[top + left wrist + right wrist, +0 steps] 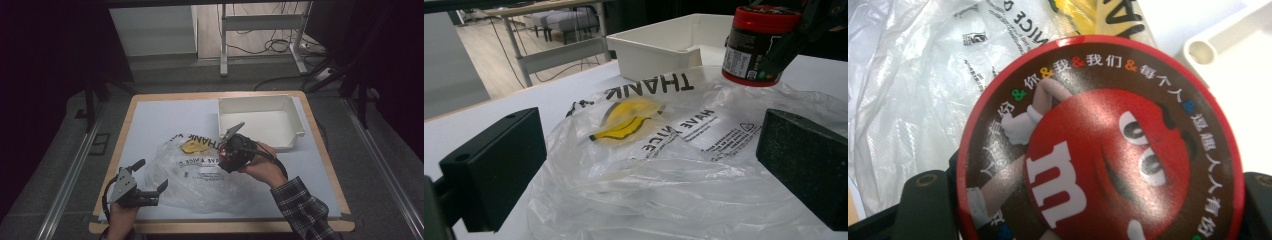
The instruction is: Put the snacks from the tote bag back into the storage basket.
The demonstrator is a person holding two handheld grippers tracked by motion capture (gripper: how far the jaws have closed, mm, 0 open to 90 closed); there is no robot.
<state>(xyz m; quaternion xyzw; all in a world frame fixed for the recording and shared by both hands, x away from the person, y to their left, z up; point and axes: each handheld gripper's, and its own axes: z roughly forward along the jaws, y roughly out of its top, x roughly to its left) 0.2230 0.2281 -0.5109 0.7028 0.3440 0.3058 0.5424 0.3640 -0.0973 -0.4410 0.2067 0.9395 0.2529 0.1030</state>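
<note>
The right hand-held gripper [235,150] clamped the red-lidded candy jar [758,42] just above the plastic bag [200,175] — the white bin [260,122] close behind; the left hand-held gripper [150,182] gaped at the bag's near edge.

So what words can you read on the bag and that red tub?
"THANK" and "HAVE A NICE": on the plastic bag, beside its yellow smiley; the fine print is too small to read.
"m", ringed by "我们 & 每个人": on the candy tub lid.
Tub side label: too small.
</note>
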